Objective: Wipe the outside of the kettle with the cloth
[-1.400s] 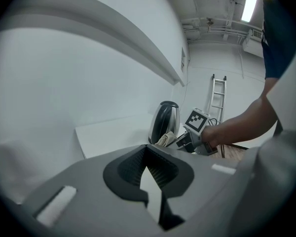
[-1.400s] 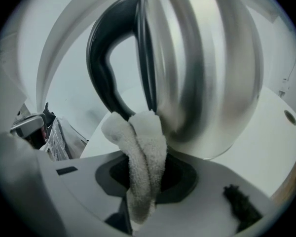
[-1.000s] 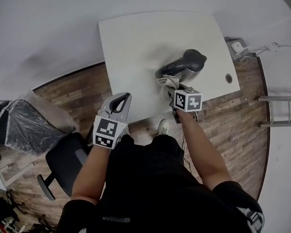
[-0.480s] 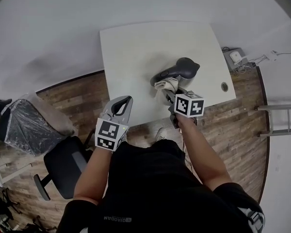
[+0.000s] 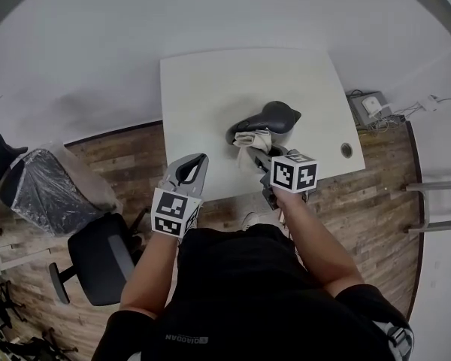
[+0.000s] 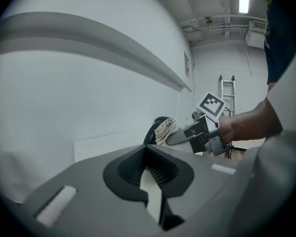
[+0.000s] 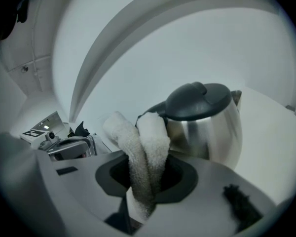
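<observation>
One kettle [image 5: 274, 118]: steel body, dark lid, upright on the white table [image 5: 210, 89];
Cloth [image 5: 249, 141]: pale, bunched, against the kettle's handle side;
Right gripper [image 5: 259, 157]: jaws pinching the cloth;
Left gripper [image 5: 191, 168]: jaws pressed together, empty, over the table's near edge

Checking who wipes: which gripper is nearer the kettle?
Right. The right gripper holds the cloth against the kettle; the left gripper hangs over the table near its front edge, apart from the kettle.

Your kettle [image 7: 212, 132] is glossy metal under a matt plastic lid [image 7: 197, 101]; your cloth [image 7: 150, 142] looks rough, nubbly terry; the surface [image 5: 210, 89] is smooth and matt.
</observation>
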